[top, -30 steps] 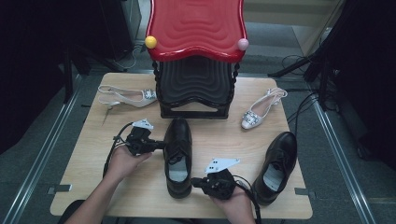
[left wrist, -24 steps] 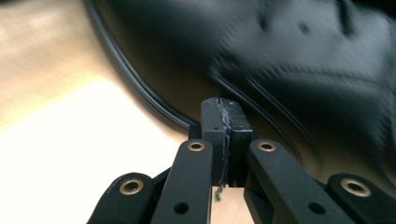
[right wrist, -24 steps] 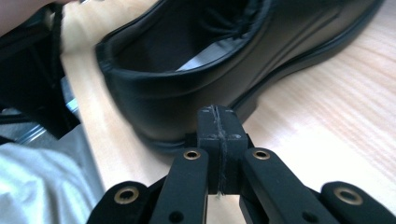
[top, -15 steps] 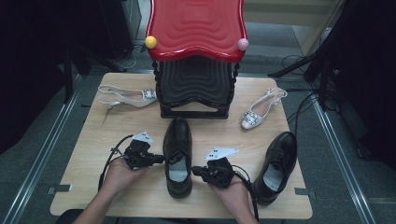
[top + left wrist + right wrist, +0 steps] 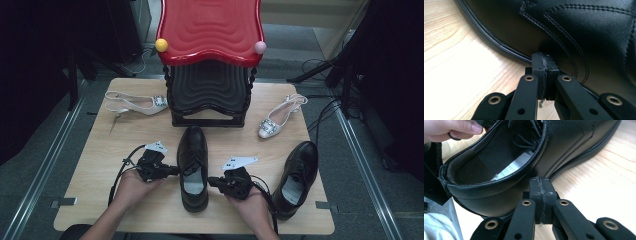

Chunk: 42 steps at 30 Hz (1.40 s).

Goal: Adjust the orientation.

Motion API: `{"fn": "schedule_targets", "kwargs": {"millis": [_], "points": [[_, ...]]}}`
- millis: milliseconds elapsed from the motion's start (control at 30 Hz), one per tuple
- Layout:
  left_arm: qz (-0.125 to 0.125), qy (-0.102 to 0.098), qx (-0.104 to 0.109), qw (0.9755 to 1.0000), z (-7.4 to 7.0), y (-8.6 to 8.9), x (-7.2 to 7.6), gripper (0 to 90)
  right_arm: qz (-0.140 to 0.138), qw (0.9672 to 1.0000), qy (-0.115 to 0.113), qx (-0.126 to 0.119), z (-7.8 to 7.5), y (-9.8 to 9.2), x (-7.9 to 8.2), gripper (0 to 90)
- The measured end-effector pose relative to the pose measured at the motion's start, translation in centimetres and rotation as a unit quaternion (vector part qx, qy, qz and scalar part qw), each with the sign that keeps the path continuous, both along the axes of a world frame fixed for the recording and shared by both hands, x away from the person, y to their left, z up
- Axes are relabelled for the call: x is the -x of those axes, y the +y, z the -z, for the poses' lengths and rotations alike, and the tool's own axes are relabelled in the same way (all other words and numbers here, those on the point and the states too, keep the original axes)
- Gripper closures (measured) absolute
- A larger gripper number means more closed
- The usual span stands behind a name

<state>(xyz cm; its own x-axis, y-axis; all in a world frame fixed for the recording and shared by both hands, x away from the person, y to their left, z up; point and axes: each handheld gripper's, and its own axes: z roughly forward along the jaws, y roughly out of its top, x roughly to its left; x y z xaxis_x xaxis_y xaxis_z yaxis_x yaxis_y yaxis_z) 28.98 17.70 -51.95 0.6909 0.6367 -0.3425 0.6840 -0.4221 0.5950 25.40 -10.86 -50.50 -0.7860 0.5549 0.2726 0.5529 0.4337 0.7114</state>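
Note:
A black leather lace-up shoe (image 5: 194, 167) lies in the middle of the wooden table (image 5: 90, 170), toe toward the rack. My left gripper (image 5: 175, 170) is shut with nothing in it, its tip against the shoe's left side (image 5: 574, 32). My right gripper (image 5: 211, 180) is shut too, its tip at the shoe's right side (image 5: 506, 185) near the heel. In the right gripper view the shoe's opening, laces and grey insole (image 5: 511, 167) show, with fingers of the other hand (image 5: 451, 128) beyond it.
A second black shoe (image 5: 297, 175) lies at the right front. A black rack with a red wavy top (image 5: 210, 30) stands at the back centre. White slingback heels lie either side of it: one left (image 5: 135, 104), one right (image 5: 280, 117). Cables trail off the table edges.
The left gripper has slid toward me along the shoe's left side. The right gripper stays by the heel. The shoe has hardly shifted.

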Motion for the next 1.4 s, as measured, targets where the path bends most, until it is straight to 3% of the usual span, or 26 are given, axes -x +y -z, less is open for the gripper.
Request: {"fn": "schedule_targets", "kwargs": {"millis": [133, 267, 400, 500, 667, 867, 933, 1100, 1300, 1400], "points": [[0.019, -0.001, -0.007, 0.9998, -0.2, 0.2, -0.3, 89.6, 0.004, 1.0, 0.001, 0.002, 0.0, -0.4, 0.1, 88.5], [0.026, -0.004, -0.006, 0.9996, -0.7, 0.9, -0.3, 82.0, 0.004, 1.0, -0.001, 0.006, -0.2, -0.7, 0.4, 83.9], [0.024, -0.002, 0.003, 0.9997, -1.1, 1.2, -0.1, 74.1, 0.012, 0.9999, -0.004, 0.008, -0.5, -1.1, 0.7, 78.2], [0.016, -0.007, -0.004, 0.9998, -1.1, 1.1, -0.1, 59.5, 0.025, 0.9996, -0.011, -0.007, -1.2, -2.0, 1.2, 71.3], [0.005, -0.013, 0.002, 0.9999, -1.5, 1.4, -0.4, 52.1, 0.043, 0.9989, -0.02, -0.009, -2.6, -3.2, 1.7, 67.1], [0.003, -0.005, 0.018, 0.9998, -1.9, 1.7, -0.8, 49.5, 0.08, 0.9966, -0.018, -0.011, -3.6, -5.8, 2.2, 65.9], [0.005, -0.006, 0.009, 0.9999, -2.0, 1.7, -0.9, 49.0, 0.094, 0.9953, -0.02, -0.011, -3.9, -6.9, 2.4, 66.0], [0.01, -0.006, 0.011, 0.9999, -2.0, 1.4, -1.1, 48.1, 0.127, 0.9917, -0.019, -0.009, -4.1, -9.4, 3.0, 66.5], [0.012, -0.008, 0.015, 0.9998, -2.1, 1.3, -1.4, 48.0, 0.15, 0.9884, -0.022, 0.009, -3.9, -11.1, 3.6, 66.8], [0.015, -0.008, 0.018, 0.9997, -2.0, 1.2, -1.6, 47.0, 0.159, 0.987, -0.023, 0.004, -4.1, -11.8, 3.8, 66.5]]}}
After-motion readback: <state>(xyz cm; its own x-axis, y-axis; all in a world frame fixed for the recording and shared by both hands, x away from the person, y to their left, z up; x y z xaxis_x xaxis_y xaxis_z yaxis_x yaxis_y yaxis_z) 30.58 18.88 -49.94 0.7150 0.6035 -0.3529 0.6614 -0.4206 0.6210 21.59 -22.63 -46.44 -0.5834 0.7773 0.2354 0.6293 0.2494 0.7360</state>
